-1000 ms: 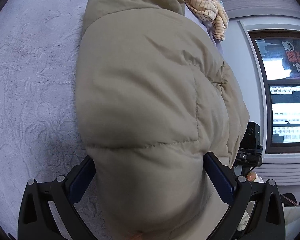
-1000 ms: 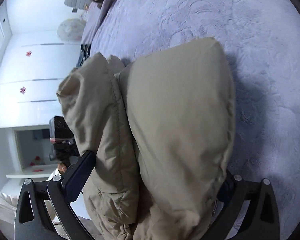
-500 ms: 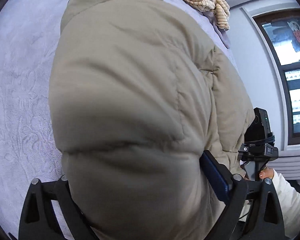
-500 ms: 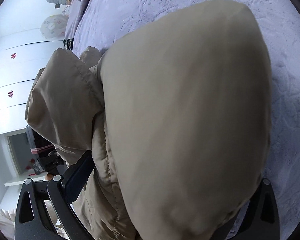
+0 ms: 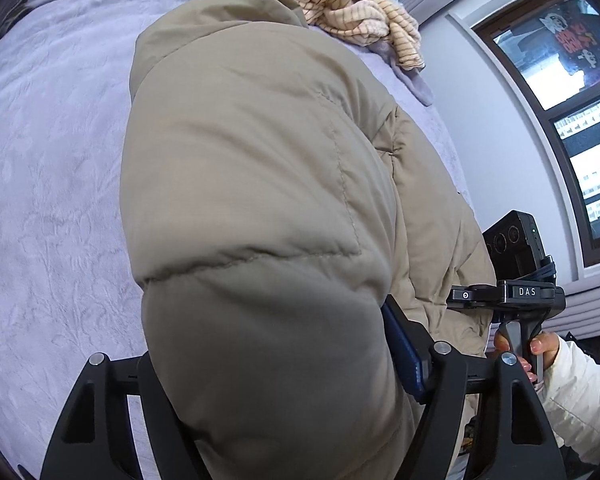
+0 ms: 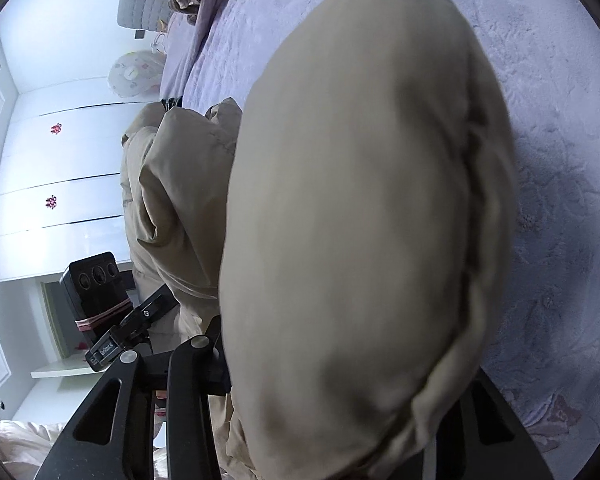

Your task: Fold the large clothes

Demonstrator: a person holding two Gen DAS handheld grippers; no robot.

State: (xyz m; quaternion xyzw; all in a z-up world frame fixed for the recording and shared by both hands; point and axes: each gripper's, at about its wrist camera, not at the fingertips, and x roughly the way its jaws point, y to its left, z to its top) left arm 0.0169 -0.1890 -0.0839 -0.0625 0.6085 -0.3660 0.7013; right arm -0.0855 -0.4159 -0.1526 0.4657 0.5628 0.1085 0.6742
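The puffer jacket point(image 5: 252, 208) is beige, quilted with stitched seams, thick and puffed — a big bundle bulging forward from between the left gripper point(image 5: 276, 392) fingers and filling most of that view. Its far end reaches toward the collar-like fold ahead. Between the right gripper point(image 6: 340, 400) fingers another smooth, rounded section swells — more crumpled folds lie to that gripper's left.

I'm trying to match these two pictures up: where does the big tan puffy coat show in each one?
Left wrist view: the tan puffy coat fills the middle, bulging between the left gripper's fingers.
Right wrist view: it fills the centre and right, clamped in the right gripper.
Shared landmark: the lilac bedspread under the coat.
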